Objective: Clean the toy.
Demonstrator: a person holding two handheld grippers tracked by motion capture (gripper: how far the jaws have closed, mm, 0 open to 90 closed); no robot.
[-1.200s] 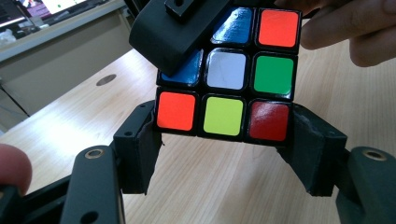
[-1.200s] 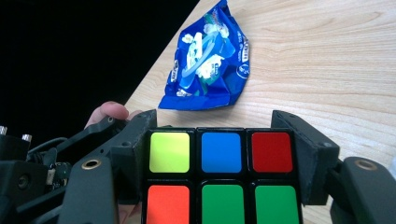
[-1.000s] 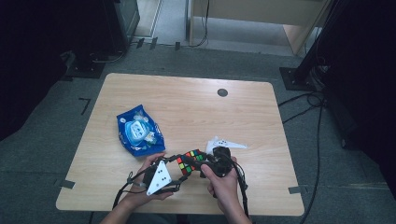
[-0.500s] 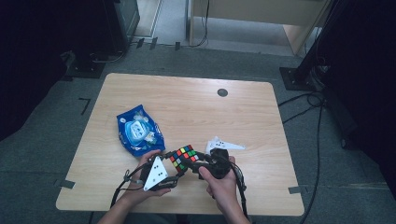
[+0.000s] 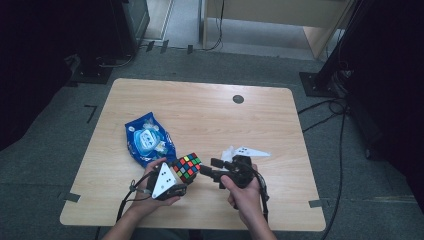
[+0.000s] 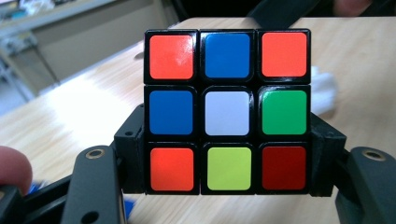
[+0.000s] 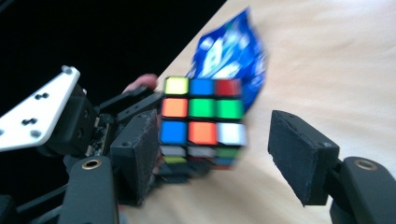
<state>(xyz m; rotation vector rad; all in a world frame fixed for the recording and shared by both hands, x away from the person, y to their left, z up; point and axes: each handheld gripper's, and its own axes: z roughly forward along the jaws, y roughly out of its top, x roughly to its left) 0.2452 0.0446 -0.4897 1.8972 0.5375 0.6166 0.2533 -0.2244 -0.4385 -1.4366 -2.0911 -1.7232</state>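
Observation:
A scrambled puzzle cube point(image 5: 186, 167) is held above the table's front edge, with my left gripper point(image 5: 176, 179) shut on it. In the left gripper view the cube point(image 6: 227, 112) shows a white-centred face, and both jaws of the left gripper point(image 6: 227, 161) press on its bottom row. My right gripper point(image 5: 208, 167) points at the cube from the right and is open. In the right gripper view the cube point(image 7: 203, 119) sits just beyond the spread pads point(image 7: 299, 158) of the right gripper point(image 7: 217, 158).
A blue snack bag point(image 5: 148, 141) lies on the wooden table point(image 5: 215, 115) just behind the left hand, and appears as the bag point(image 7: 229, 65) behind the cube. Something white and crumpled point(image 6: 322, 88) lies near the right gripper. A dark round grommet point(image 5: 238, 99) sits far back.
The cube and my left gripper have shifted a little to the left, and the cube has turned. The right gripper has stayed close on the cube's right side.

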